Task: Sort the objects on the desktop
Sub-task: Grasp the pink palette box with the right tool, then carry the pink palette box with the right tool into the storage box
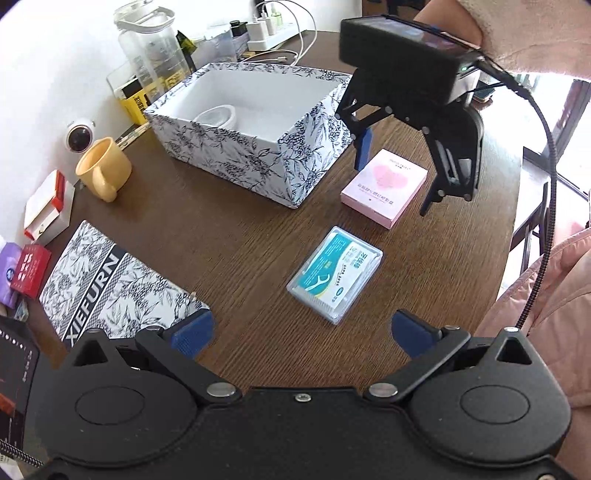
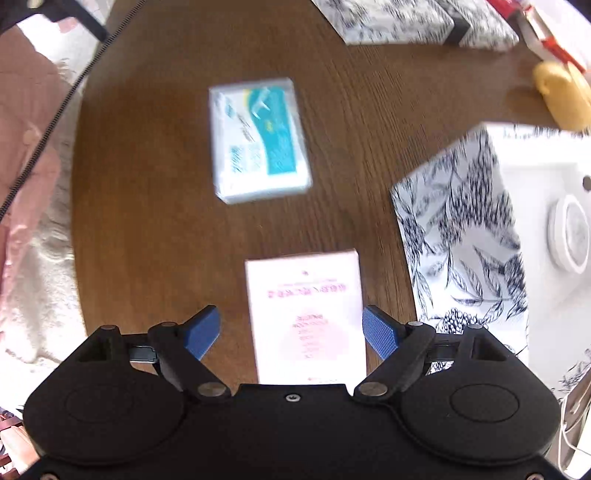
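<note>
A pink box [image 1: 385, 186] [image 2: 306, 314] lies flat on the brown table, right of the floral storage box [image 1: 295, 162] [image 2: 458, 236]. My right gripper [image 2: 291, 328] [image 1: 393, 181] hovers open just above it, one blue finger on each side, not touching. A clear floss-pick case [image 1: 335, 274] [image 2: 258, 140] with a teal label lies nearer the table's front. Open and holding nothing, my left gripper [image 1: 301, 328] sits low in front of the floss case. Inside the floral box lies a white tape roll [image 1: 218, 115] [image 2: 570, 232].
The box's floral lid [image 1: 114, 284] [image 2: 406, 18] lies at the left. A yellow mug [image 1: 103, 168] [image 2: 565, 96], a small white camera [image 1: 79, 134], a red-and-white carton [image 1: 48, 206], a clear jug [image 1: 151, 48] and chargers with cables [image 1: 273, 33] crowd the far left edge. A pink sleeve [image 1: 554, 288] is at the right.
</note>
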Motion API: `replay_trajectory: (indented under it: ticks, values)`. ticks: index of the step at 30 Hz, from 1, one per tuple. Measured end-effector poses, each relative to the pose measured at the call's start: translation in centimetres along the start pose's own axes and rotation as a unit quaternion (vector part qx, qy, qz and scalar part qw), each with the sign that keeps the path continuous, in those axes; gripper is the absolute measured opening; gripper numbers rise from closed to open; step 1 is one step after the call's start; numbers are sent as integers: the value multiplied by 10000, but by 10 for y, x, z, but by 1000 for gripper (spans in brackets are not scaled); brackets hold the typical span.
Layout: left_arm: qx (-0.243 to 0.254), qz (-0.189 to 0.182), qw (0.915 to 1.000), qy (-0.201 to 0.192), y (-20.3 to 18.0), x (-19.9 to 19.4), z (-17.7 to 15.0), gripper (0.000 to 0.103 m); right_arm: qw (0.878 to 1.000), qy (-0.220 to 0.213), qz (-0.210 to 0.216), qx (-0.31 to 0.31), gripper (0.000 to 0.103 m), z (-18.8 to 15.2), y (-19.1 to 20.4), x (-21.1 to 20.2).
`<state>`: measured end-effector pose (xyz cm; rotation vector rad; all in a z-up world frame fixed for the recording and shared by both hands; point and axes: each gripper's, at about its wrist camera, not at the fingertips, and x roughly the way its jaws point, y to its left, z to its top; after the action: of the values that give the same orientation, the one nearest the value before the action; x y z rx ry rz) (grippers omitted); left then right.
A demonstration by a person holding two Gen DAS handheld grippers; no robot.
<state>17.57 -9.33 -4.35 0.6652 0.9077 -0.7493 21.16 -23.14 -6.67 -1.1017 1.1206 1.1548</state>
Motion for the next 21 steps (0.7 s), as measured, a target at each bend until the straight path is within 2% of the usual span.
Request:
replay_trajectory:
  ticks: [5, 6, 7, 10, 15, 21]
  values:
    - [-3, -40, 10000, 19, -1, 5, 7, 103, 9994, 166, 285, 89, 79, -6, -11, 2]
    - [-26, -54, 10000, 28, 0, 6, 7, 103, 9992, 171, 357, 95, 73, -6, -13, 0]
    - [-48, -62, 10000, 44, 0, 7, 8, 103, 9989, 221, 406, 37, 70, -5, -13, -1]
    - [-91, -65, 9999, 105, 1, 9, 7, 103, 9977, 331, 291, -511, 69, -3, 2, -6]
    - [-152, -84, 9998, 79, 4, 5, 4, 103, 9980, -30, 12, -633, 69, -1, 10, -34]
    - [-471, -285, 9985, -71, 19, -2, 10, 103, 9971, -322, -90, -678, 69, 1, 15, -104]
